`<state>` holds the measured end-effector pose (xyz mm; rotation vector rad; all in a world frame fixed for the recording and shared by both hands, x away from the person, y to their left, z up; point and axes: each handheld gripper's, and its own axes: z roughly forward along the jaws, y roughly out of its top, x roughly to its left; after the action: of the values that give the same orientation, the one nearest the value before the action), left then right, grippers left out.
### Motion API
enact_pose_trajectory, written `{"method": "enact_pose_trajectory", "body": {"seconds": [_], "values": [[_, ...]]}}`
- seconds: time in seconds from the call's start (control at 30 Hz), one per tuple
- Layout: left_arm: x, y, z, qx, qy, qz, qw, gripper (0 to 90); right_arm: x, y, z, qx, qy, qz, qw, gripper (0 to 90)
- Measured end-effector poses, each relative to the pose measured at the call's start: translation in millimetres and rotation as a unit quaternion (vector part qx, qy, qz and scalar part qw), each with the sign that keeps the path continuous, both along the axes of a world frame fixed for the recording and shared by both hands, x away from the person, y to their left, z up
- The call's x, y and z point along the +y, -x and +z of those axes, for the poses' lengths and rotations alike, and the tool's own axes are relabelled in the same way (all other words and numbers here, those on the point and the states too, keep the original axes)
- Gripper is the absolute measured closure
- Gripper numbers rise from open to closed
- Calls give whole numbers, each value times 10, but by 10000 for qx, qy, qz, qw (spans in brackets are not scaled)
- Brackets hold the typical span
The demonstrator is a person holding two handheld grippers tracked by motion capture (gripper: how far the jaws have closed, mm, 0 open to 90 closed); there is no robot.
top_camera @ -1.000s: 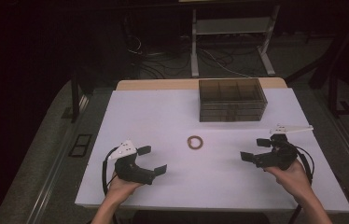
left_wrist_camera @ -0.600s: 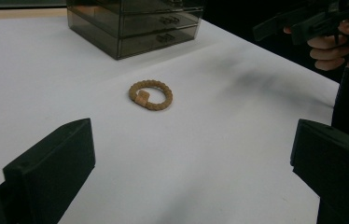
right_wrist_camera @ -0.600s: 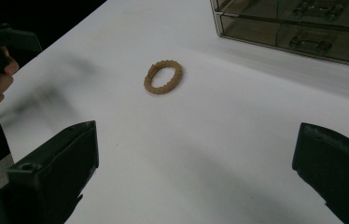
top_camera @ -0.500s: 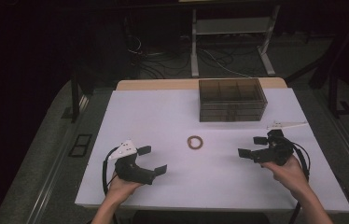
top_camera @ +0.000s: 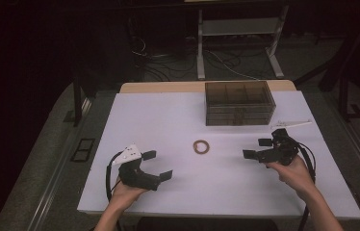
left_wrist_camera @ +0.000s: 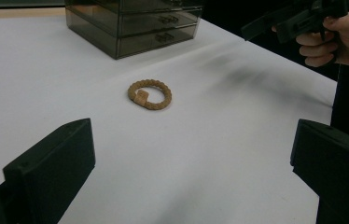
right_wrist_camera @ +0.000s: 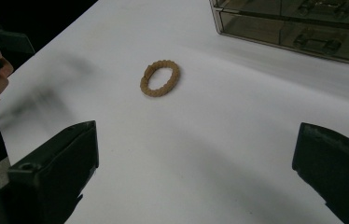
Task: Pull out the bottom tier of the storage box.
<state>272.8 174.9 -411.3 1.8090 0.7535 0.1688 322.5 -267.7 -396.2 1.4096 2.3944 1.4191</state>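
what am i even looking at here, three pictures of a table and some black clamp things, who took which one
A person sits at a white table and holds a two-jaw tool in each hand. The high view looks down from above: the left hand-held gripper is at lower left, the right hand-held gripper at right. The other two pictures come from cameras riding on those tools, so the black blocks at their bottom corners are each tool's own jaws. Both stand open, and nothing is held. Between them on the table lies a tan braided bracelet. Behind it stands a smoky clear drawer box, and a thin white object lies to its right, too small to identify.
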Motion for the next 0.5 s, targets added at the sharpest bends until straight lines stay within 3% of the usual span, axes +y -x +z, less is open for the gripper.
{"method": "enact_pose_trajectory", "body": {"seconds": [0.23,0.5], "values": [[-2,-2,-1,-4,-17,-16,10000,0,39,-70,-5,110,7,23,9999,0],[-9,-1,-2,-2,-35,-29,10000,0,37,-163,-71,219,-170,-67,9996,0]]}}
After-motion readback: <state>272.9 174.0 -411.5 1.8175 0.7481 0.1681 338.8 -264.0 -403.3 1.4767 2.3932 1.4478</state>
